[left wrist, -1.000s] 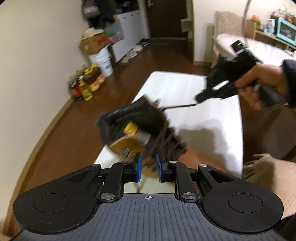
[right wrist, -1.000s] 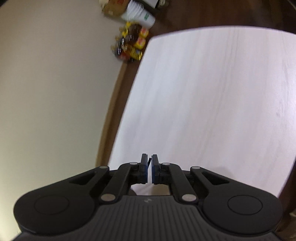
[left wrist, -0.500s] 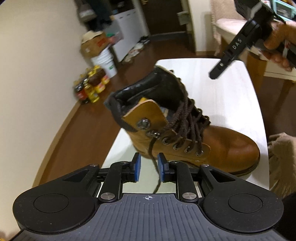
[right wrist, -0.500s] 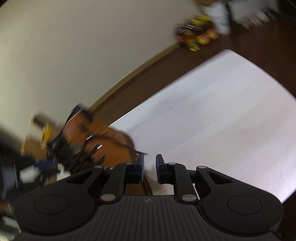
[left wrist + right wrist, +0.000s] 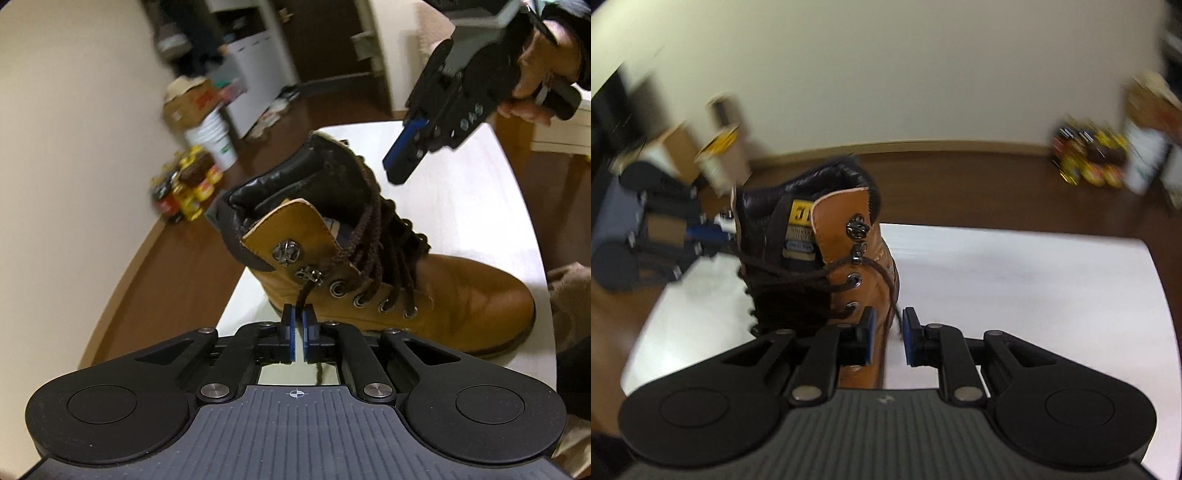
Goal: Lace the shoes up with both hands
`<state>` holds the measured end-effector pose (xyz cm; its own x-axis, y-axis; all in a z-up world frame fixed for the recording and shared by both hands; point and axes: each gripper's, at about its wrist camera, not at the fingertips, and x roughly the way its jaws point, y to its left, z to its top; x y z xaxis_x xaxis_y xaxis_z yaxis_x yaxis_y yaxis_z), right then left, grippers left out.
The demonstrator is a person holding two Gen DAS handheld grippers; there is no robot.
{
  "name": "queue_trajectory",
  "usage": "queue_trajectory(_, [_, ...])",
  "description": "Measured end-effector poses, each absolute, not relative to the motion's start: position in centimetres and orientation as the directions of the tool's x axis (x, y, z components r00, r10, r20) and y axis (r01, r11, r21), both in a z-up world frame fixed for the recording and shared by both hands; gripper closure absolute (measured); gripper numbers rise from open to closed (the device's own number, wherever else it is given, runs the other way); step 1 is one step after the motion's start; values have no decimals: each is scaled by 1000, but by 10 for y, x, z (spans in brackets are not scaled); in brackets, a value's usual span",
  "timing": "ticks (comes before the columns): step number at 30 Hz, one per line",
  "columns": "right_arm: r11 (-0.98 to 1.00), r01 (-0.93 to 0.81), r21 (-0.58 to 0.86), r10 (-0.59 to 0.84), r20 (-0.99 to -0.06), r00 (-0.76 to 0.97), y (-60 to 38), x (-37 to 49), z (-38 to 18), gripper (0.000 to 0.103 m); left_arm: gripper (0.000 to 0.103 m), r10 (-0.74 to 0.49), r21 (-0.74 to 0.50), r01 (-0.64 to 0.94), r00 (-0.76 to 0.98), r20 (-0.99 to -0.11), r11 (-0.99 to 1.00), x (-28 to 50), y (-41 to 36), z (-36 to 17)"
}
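— Tan leather lace-up boot [image 5: 436,295]: location?
— Upright on white tabletop [image 5: 480,206].
— Left gripper [image 5: 298,326]?
— Just clamped onto dark brown lace end [image 5: 303,295] below the hooks.
— Right gripper [image 5: 885,338]?
— Jaws apart, just widened; other lace end [image 5: 892,299] hangs loose between them.

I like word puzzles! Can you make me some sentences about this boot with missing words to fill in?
1. The left gripper is shut on a dark brown ____.
2. The tan boot stands on a ____ table.
3. The right gripper has its jaws ____.
4. The bottles stand on the ____ beside the wall.

Missing words: lace; white; open; floor
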<state>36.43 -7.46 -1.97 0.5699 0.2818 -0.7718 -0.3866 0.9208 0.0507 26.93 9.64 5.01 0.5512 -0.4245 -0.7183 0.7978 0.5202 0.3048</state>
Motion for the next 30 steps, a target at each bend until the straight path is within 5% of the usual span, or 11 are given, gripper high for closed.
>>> queue_trajectory(9, [697, -708, -116, 416, -738, 531, -71, 383, -32, 86, 101, -276, 348, 705, 609, -743, 618, 249, 73, 55])
queue_trajectory(11, [697, -713, -80, 442, -735, 514, -74, 385, -28, 100, 101, -257, 366, 665, 646, -718, 651, 244, 72, 59])
queue_trajectory(30, [811, -546, 210, 400, -880, 255, -71, 374, -82, 101, 102, -311, 189, 671, 551, -774, 717, 213, 90, 27])
